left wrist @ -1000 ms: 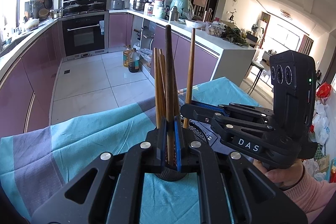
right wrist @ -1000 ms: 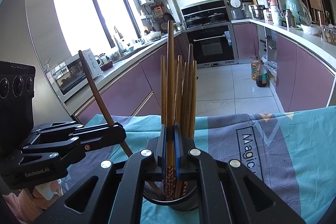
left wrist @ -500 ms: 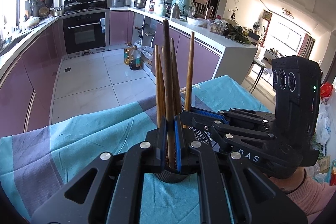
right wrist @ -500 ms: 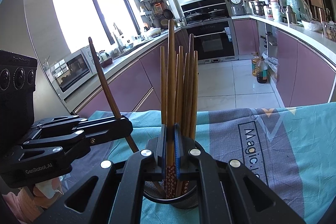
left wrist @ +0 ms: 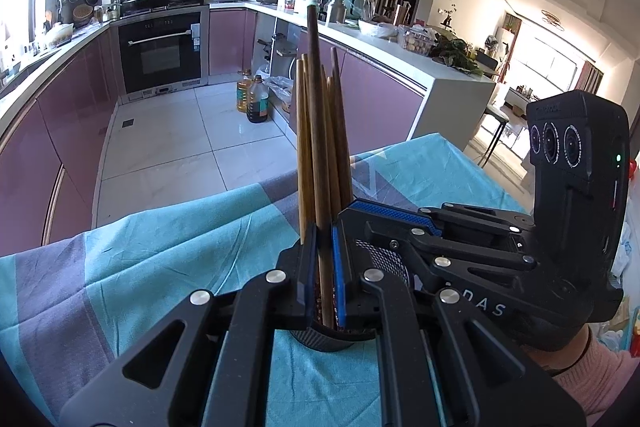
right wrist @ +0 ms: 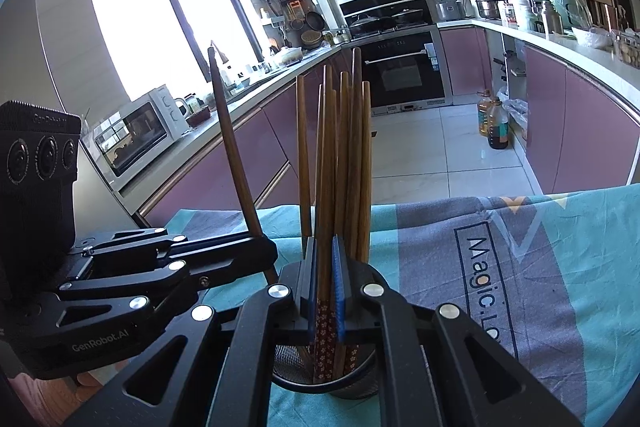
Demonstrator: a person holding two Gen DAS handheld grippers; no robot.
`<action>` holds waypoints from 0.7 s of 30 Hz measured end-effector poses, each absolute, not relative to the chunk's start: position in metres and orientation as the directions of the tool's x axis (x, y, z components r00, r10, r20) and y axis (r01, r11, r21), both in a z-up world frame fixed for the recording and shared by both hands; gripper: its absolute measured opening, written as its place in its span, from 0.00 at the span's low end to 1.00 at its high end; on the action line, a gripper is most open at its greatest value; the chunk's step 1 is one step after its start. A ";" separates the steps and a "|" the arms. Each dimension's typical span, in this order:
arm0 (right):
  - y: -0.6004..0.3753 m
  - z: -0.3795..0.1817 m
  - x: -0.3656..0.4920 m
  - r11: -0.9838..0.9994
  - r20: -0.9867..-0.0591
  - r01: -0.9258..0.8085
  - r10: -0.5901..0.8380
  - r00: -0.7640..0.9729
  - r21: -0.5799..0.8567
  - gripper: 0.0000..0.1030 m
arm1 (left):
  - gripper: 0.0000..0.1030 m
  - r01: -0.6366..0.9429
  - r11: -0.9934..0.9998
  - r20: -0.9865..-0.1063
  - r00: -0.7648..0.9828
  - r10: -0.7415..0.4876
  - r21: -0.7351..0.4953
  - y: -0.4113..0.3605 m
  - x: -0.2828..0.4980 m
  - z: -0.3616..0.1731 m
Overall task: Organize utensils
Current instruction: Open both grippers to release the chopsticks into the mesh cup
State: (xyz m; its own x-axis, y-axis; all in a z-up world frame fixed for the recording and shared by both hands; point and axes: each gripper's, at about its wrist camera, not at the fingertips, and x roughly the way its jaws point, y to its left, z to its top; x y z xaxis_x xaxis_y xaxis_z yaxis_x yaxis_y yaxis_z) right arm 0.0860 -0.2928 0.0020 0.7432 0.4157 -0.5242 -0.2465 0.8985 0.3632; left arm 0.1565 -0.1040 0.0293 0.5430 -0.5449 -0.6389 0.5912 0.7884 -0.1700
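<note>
Both tongs [left wrist: 323, 259] [right wrist: 325, 281] each clamped on one chopstick [left wrist: 316, 131] [right wrist: 326, 167] amid crowded sticks above mesh holder [right wrist: 360, 385].

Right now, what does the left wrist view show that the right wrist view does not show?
Only the left wrist view shows the bright living area and the right gripper's camera housing. Only the right wrist view shows the window, the microwave, and the left gripper shut on a tilted dark chopstick. Both show the chopsticks upright in the mesh holder, the oven and the teal cloth.
</note>
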 end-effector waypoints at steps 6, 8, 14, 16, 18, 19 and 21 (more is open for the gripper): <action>-0.295 0.001 0.080 0.900 -0.526 -0.243 0.412 0.744 0.362 0.11 | 0.08 0.580 0.794 -0.640 0.544 -0.543 -0.180 -0.100 0.160 0.020; -0.295 0.002 0.076 0.905 -0.523 -0.241 0.403 0.751 0.351 0.16 | 0.12 0.574 0.798 -0.630 0.554 -0.545 -0.186 -0.094 0.157 0.018; -0.288 0.007 0.055 0.928 -0.502 -0.254 0.362 0.786 0.272 0.49 | 0.50 0.498 0.854 -0.537 0.685 -0.492 -0.147 -0.057 0.128 0.025; -0.284 0.008 0.046 0.941 -0.491 -0.248 0.333 0.805 0.232 0.66 | 0.68 0.458 0.881 -0.495 0.742 -0.453 -0.119 -0.044 0.114 0.028; -0.281 0.009 0.038 0.952 -0.480 -0.238 0.304 0.823 0.194 0.78 | 0.87 0.412 0.908 -0.458 0.793 -0.402 -0.083 -0.033 0.101 0.030; -0.279 0.009 0.034 0.955 -0.474 -0.234 0.294 0.830 0.183 0.85 | 0.89 0.387 0.920 -0.440 0.816 -0.376 -0.067 -0.028 0.094 0.032; -0.275 0.009 0.026 0.962 -0.465 -0.226 0.272 0.842 0.154 0.89 | 0.95 0.339 0.940 -0.410 0.852 -0.325 -0.041 -0.018 0.081 0.031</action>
